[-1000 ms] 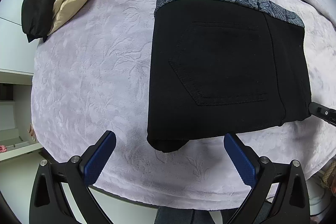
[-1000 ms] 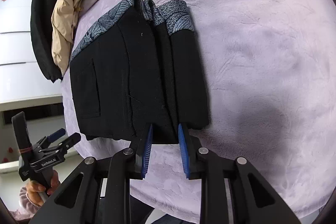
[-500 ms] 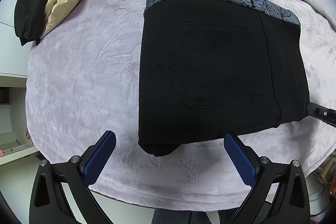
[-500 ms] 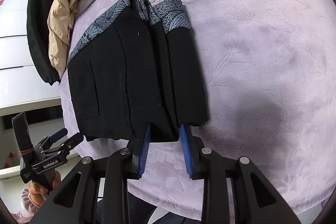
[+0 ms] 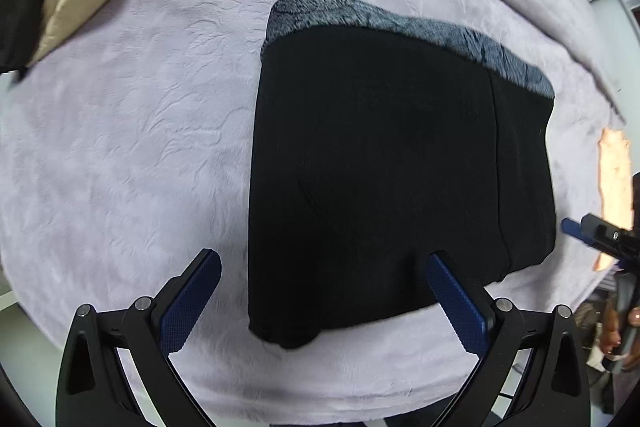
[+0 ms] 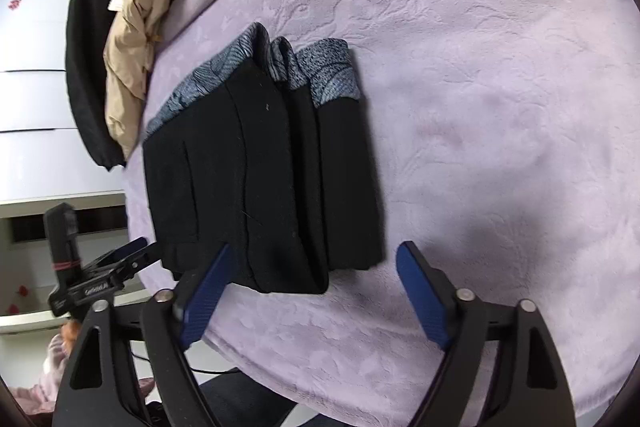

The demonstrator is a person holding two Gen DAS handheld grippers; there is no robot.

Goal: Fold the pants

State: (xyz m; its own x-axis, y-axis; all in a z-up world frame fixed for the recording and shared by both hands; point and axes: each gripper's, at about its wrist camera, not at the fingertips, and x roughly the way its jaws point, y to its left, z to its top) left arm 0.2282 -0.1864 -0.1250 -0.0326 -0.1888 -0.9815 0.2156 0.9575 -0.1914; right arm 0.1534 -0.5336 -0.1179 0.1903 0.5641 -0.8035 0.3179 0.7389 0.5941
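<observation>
The black pants [image 5: 400, 167], with a blue-grey patterned waistband, lie folded into a compact stack on the lilac blanket [image 5: 120, 147]. My left gripper [image 5: 324, 291] hovers open over the stack's near left corner, its pads clear of the cloth. In the right wrist view the pants [image 6: 260, 187] show several stacked layers. My right gripper [image 6: 314, 287] is at their near end. Its jaws are opening and stand wide, with the folded edge between them but not pressed. Each gripper shows at the edge of the other's view: the right gripper [image 5: 592, 231] and the left gripper [image 6: 120, 263].
A beige jacket [image 6: 132, 47] and a black garment [image 6: 84, 67] are heaped at the far left of the bed. The blanket [image 6: 500, 87] stretches bare to the right of the pants. The bed's edge runs just below both grippers. White drawers [image 6: 32, 87] stand beyond.
The right gripper's jaws, narrow around the pants' near folded edge before, have spread wide and let it go. The left gripper has tilted down and come closer over the pants.
</observation>
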